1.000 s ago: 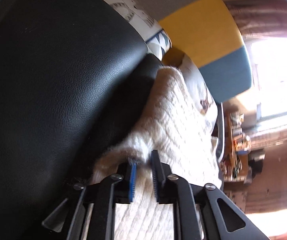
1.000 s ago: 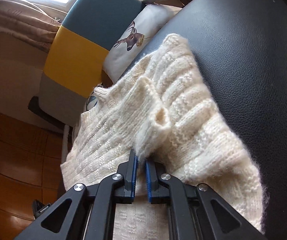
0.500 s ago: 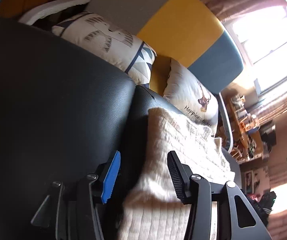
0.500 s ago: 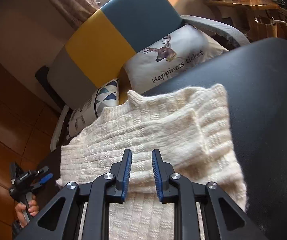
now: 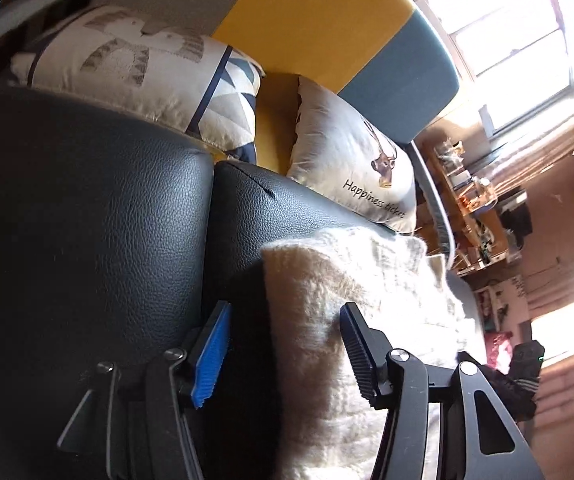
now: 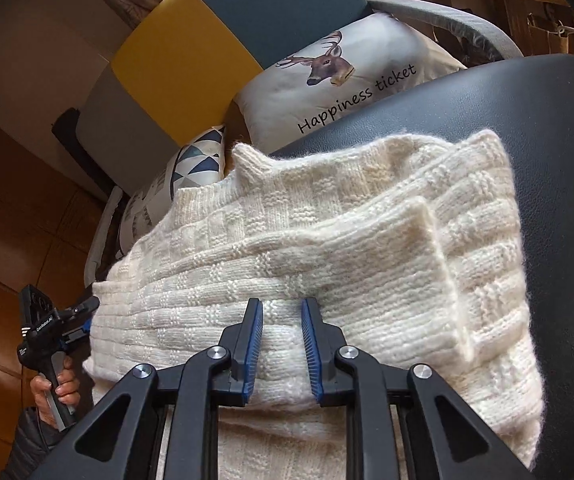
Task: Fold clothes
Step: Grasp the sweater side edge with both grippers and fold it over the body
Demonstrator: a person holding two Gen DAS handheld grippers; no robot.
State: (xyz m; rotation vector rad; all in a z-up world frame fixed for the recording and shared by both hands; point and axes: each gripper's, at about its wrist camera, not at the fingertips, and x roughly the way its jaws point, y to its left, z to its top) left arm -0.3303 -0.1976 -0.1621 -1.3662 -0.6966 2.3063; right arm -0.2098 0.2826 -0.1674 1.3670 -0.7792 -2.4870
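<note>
- Left gripper [image 5: 283, 344] has let go, fingers spread wide over the sweater [image 6: 327, 248] edge (a second ago: clamped).
- Right gripper [image 6: 282, 350] has released too, backing off; sweater rests folded on the black cushion [image 6: 559, 128].

A yellow, teal and grey chair [image 6: 223, 40] holds two printed cushions [image 6: 351, 80] beside a sunlit window [image 5: 527, 28].

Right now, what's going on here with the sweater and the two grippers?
A person is folding a cream knitted sweater on a black leather seat, using a handheld gripper in each hand. The sweater lies flat with one sleeve folded across its body. Both grippers are open and grip nothing: the right gripper hovers over the sweater's near edge, and the left gripper straddles its side edge. Two printed cushions sit behind.
</note>
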